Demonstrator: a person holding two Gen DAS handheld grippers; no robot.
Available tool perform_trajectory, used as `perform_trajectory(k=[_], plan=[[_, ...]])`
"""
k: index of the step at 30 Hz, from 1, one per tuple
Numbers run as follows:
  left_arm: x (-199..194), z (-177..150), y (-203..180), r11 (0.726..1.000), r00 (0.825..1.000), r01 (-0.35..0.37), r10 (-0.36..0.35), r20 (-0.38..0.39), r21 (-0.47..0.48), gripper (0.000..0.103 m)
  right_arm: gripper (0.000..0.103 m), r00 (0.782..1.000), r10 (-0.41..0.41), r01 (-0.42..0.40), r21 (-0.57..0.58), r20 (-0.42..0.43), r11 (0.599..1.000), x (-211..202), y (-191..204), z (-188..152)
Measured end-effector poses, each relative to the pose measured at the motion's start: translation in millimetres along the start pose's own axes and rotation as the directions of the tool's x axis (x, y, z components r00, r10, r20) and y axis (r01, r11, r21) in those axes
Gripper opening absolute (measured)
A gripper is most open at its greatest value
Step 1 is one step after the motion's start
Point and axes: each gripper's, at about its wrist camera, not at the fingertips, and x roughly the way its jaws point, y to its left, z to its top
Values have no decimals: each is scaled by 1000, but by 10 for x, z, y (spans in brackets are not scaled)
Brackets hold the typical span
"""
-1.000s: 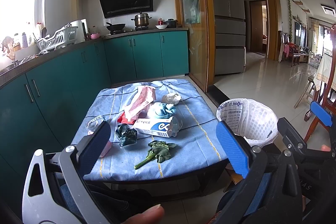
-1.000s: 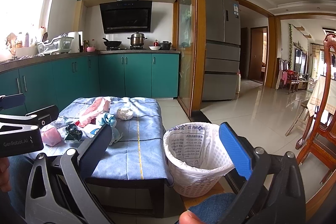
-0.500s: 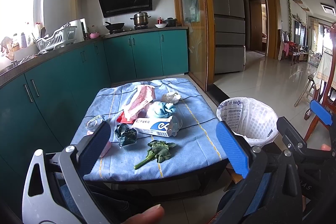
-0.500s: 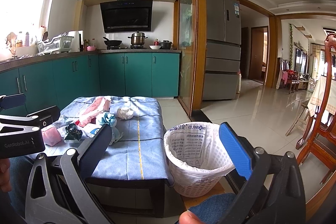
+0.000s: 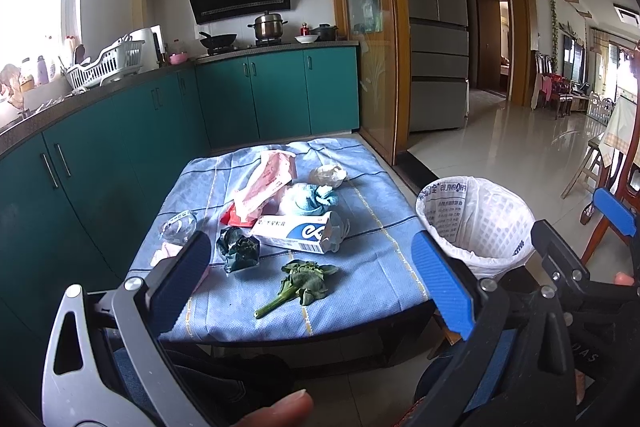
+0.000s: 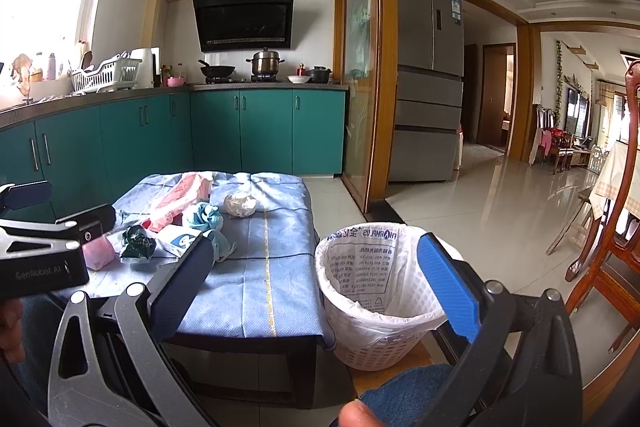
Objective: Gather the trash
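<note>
Teal kitchen cabinets wrap around behind a low table with a blue cloth on it, and that's where all my trash is sitting, nothing collected yet as far as I can tell. Nearest me is a wilted green vegetable stalk, then a dark crumpled wrapper, a white and blue box, a pink bag, a blue wad and a white crumpled ball at the far side. The white bin with its plastic liner stands on the floor just beside the table's right edge. My left claw is spread wide with nothing in it, hanging in front of the near table edge and pointed across the pile. My right claw is also gaping and empty, held level and off to the right, more or less lined up with the bin. I'd guess the smart first move is the stalk, since it's closest and lies apart from the rest. I'd come down with the fingers either side of the leafy clump, not the thin stem, and pinch low against the cloth without snagging it. Then it's a short swing right to the bin, letting go well over the rim so the liner doesn't catch it.
</note>
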Motion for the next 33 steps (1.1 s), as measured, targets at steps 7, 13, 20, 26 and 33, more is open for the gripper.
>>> perform_trajectory(k=[7, 13, 20, 26, 33], plan=[[355, -59, 464, 993, 995, -73, 66, -74, -98, 100, 100, 987, 97, -102, -36, -130, 994, 503, 145, -166], [757, -254, 1123, 956, 963, -223, 186, -195, -192, 100, 100, 909, 333, -346, -9, -249, 938, 1075, 657, -340], [1092, -478, 1744, 915, 934, -289, 205, -293, -283, 100, 95, 814, 447, -483, -5, -370, 876, 1740, 1417, -535], [1375, -590, 1952, 908, 914, -322, 224, -337, -269, 100, 90, 788, 438, -478, 19, -433, 878, 2117, 1671, -650], [1760, -570, 1923, 928, 907, -291, 190, -377, -232, 100, 87, 806, 395, -465, -59, -441, 884, 2174, 1846, -741]])
